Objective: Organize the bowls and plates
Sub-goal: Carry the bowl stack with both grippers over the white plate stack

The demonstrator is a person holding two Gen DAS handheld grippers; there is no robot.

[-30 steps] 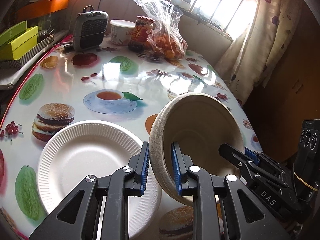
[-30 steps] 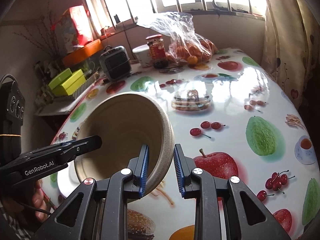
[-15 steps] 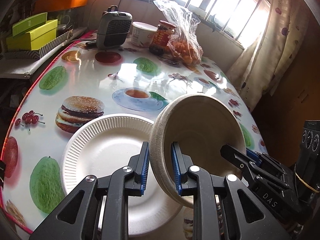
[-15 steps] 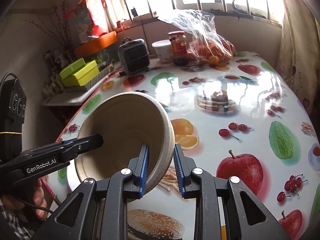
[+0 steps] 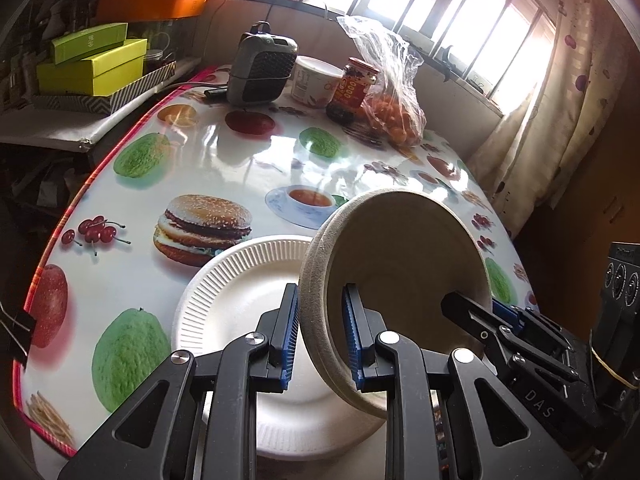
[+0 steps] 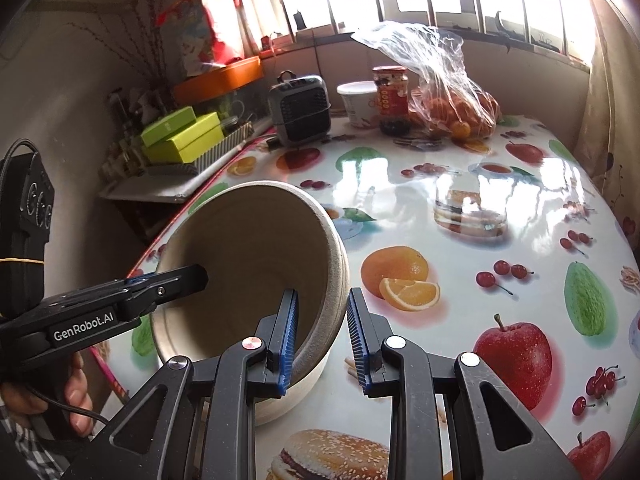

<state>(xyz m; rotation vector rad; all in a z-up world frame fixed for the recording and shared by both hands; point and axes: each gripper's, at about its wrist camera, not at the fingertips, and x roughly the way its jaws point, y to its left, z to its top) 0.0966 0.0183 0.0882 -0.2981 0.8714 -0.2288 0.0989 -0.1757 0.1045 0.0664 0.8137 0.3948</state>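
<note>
One bowl (image 5: 404, 264), one paper plate (image 5: 240, 292), two green boxes (image 5: 90, 66), one jar (image 5: 352, 88), one tub (image 5: 314, 82)

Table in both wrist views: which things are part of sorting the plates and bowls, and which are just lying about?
Part of the job:
- beige bowl, gripped on opposite sides of its rim by the left gripper and right gripper
- white paper plate under it

Lying about:
- small heater
- white tub
- red-labelled jar
- bag of oranges
- green boxes

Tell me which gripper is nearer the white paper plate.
Left. The left gripper holds the bowl rim directly above the plate; the right gripper grips the bowl's far side.
</note>
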